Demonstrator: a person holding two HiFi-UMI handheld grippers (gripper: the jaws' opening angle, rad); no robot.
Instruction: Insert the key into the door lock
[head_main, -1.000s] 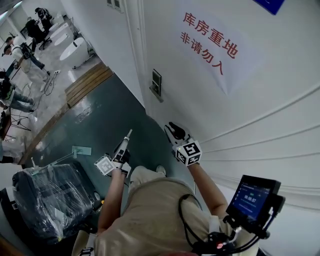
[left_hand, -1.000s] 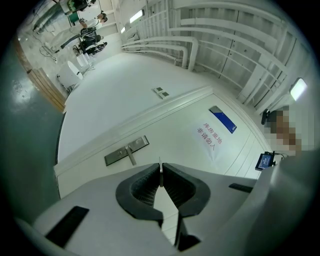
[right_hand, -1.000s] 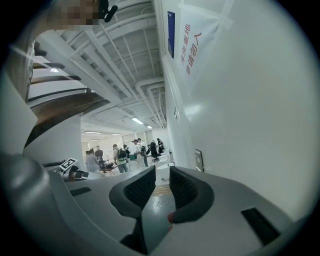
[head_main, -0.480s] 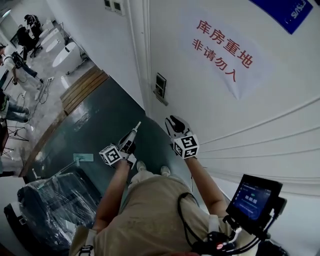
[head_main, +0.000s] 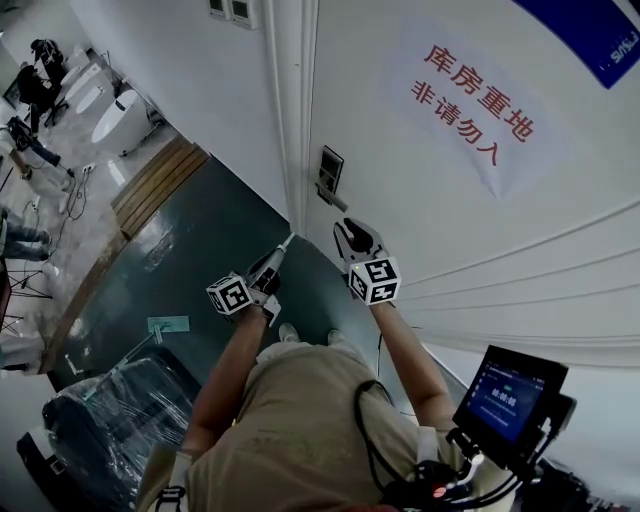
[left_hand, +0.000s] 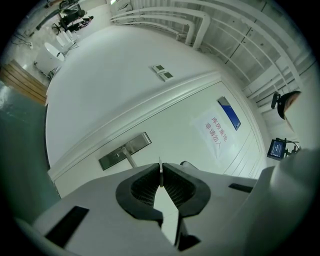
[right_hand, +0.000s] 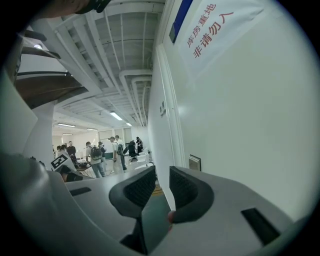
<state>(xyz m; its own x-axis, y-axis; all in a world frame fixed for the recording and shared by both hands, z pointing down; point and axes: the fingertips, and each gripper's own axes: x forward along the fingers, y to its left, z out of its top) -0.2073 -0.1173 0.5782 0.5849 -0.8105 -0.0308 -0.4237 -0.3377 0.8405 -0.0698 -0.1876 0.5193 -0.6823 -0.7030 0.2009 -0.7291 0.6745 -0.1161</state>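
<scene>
The key (left_hand: 160, 169) stood pinched edge-on between the left gripper's (left_hand: 161, 176) tightly pressed jaws, pointing at the door lock (left_hand: 125, 150) on the white door (left_hand: 175, 127), not touching it. The right gripper (right_hand: 161, 184) hung alongside, jaws spread, empty.

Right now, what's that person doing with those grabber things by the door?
A person stands in front of a white door, holding a gripper in each hand. The left gripper is shut on a thin key, with the metal lock plate and its handle just ahead. The key is not touching the lock yet. The right gripper is open with nothing between its jaws, held up beside the left one near the door.
</scene>
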